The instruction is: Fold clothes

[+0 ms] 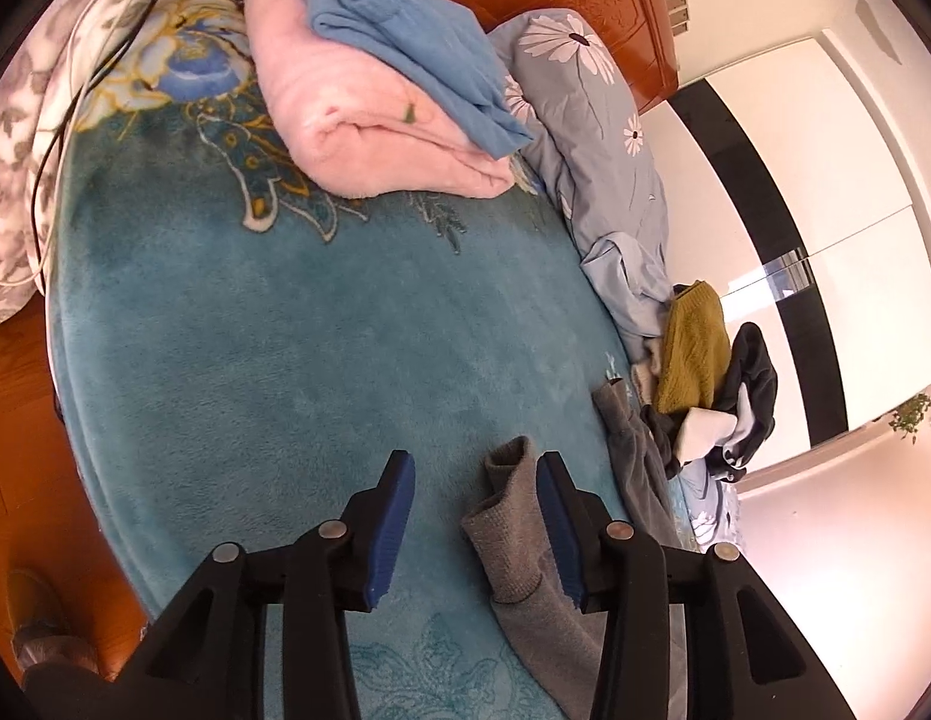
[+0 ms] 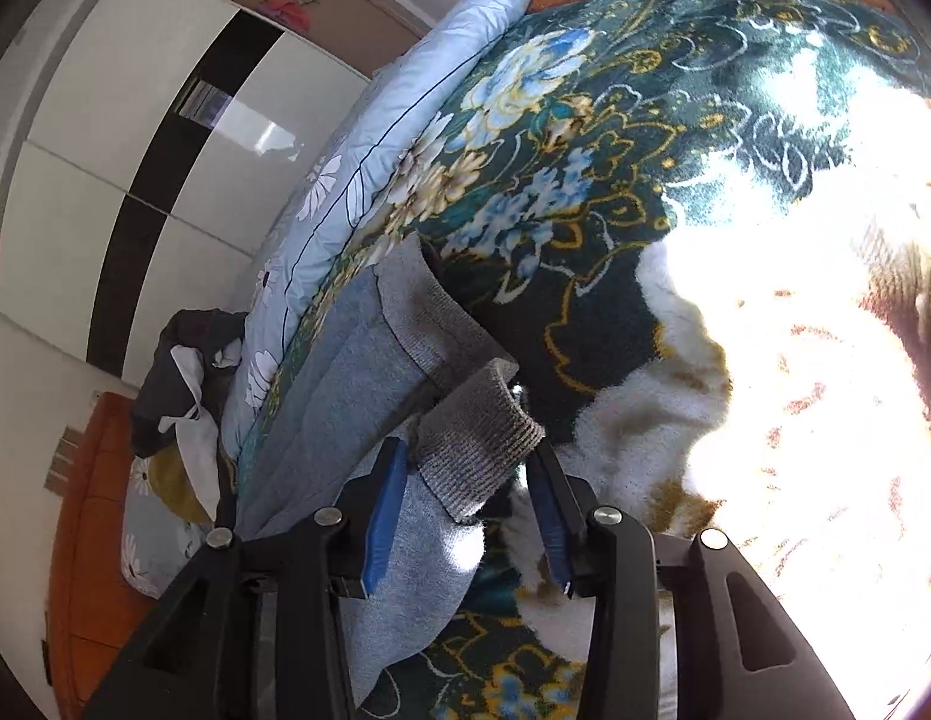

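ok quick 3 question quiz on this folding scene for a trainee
1. True or false: the left hand-held gripper is clamped on the grey garment.
2. What lies on the pink blanket? A) blue folded cloth B) mustard sweater C) white cable
3. Which part of the grey garment sits between the right hand-held gripper pads?

Key: 1 false, its pads stand apart with the cuff beside one. 2 A, the blue folded cloth. 3 a ribbed cuff.

Left gripper: jaws apart, grey sleeve cuff against right pad
Bed: teal blanket
Far end: pink blanket, blue garment on top
Right edge: clothes pile
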Tool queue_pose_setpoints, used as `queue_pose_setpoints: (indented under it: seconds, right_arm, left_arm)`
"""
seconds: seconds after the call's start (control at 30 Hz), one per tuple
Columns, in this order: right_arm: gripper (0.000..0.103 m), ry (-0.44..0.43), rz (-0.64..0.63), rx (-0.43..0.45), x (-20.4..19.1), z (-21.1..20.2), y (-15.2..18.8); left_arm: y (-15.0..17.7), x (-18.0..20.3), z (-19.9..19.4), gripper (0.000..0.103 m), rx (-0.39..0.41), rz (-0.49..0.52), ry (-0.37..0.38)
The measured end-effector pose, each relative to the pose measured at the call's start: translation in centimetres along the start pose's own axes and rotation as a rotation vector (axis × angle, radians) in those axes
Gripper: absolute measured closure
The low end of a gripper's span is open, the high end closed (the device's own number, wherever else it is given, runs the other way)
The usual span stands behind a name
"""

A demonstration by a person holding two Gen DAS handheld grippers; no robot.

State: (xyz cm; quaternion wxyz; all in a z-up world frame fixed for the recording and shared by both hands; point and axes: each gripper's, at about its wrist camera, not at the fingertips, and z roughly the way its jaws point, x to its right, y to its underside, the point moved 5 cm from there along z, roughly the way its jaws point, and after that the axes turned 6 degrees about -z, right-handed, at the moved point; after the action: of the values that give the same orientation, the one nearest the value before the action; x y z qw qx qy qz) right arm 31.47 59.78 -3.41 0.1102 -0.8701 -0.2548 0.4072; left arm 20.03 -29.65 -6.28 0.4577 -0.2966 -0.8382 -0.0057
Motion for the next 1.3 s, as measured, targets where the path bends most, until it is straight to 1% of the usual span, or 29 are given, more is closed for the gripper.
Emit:
queue_pose_setpoints:
  seconds: [0.1,0.17,0.23,0.33,0.43,0.47,0.53,0.6,0.67,0.73,0.8,0.87,0.93,1.0,1.07,1.13,1.2,1.23,1.27,1.3]
  right_arm:
    - [0.062,-0.015,0.090,0.008,1.4,0.8,0.1]
    - [0.082,0.017,0.095,0.016,1.7,0.9,0.0]
    - [0.087,0.074,0.044,0.030,1.3,0.6,-0.3]
    - [0.086,0.120,0.027,0.049,1.3,0.3,-1.0]
    - [0.084,0.234,0.029,0.118,1.7,-0.6,-2.0]
    - [0.082,0.252,0.024,0.139,1.7,-0.7,-2.3]
    - [0.078,0.256,0.008,0.157,1.2,-0.3,-2.8]
    - [0.076,0.256,-0.024,0.164,0.2,0.7,-3.4]
    - [0.076,0.240,-0.061,0.157,-1.1,2.0,-3.8]
    - [0.076,0.205,-0.097,0.128,-2.4,3.8,-3.8]
    - [0.073,0.169,-0.139,0.098,-3.8,5.2,-4.0]
    - [0.066,0.128,-0.200,0.075,-5.2,6.4,-4.6]
    - [0.063,0.111,-0.248,0.065,-6.0,7.0,-5.6]
    - [0.061,0.095,-0.282,0.074,-6.5,7.3,-7.1]
    - [0.054,0.063,-0.278,0.066,-6.0,7.9,-9.2]
    - [0.054,0.044,-0.256,0.050,-4.9,8.7,-11.2]
    - [0.054,-0.007,-0.208,-0.017,-3.7,10.3,-12.3]
    - [0.054,-0.050,-0.177,-0.068,-3.3,11.2,-12.3]
    - [0.054,-0.095,-0.144,-0.120,-3.0,12.1,-12.2]
    - [0.054,-0.122,-0.135,-0.143,-3.0,12.6,-12.1]
  left_arm:
    - [0.3,1.1,0.2,0.056,-0.014,0.023,0.015]
    - [0.5,1.9,0.5,0.056,-0.022,0.044,0.017]
    - [0.8,2.6,1.0,0.055,-0.030,0.059,0.017]
    - [1.0,4.4,2.6,0.054,-0.068,0.079,0.018]
    - [1.1,7.2,4.9,0.049,-0.105,0.117,0.015]
    - [1.2,8.3,6.0,0.047,-0.117,0.129,0.011]
    - [1.6,10.6,8.6,0.046,-0.149,0.152,-0.004]
    - [2.1,12.9,11.9,0.043,-0.199,0.172,-0.022]
    - [2.5,14.6,15.2,0.043,-0.230,0.181,-0.064]
    - [2.9,15.8,18.6,0.043,-0.258,0.180,-0.100]
    - [3.1,16.2,21.7,0.043,-0.274,0.159,-0.131]
    - [3.1,16.3,24.2,0.043,-0.285,0.130,-0.150]
    - [3.3,16.2,25.9,0.043,-0.288,0.091,-0.158]
    - [3.1,16.4,26.8,0.043,-0.265,0.072,-0.153]
    - [2.9,16.9,27.2,0.043,-0.241,0.073,-0.152]
    - [2.7,17.2,27.4,0.044,-0.237,0.071,-0.136]
    - [2.5,17.5,27.7,0.045,-0.233,0.068,-0.120]
    - [2.6,17.5,27.9,0.045,-0.231,0.071,-0.125]
    - [2.5,17.5,28.0,0.048,-0.223,0.072,-0.125]
    - [2.6,17.6,27.9,0.052,-0.214,0.075,-0.120]
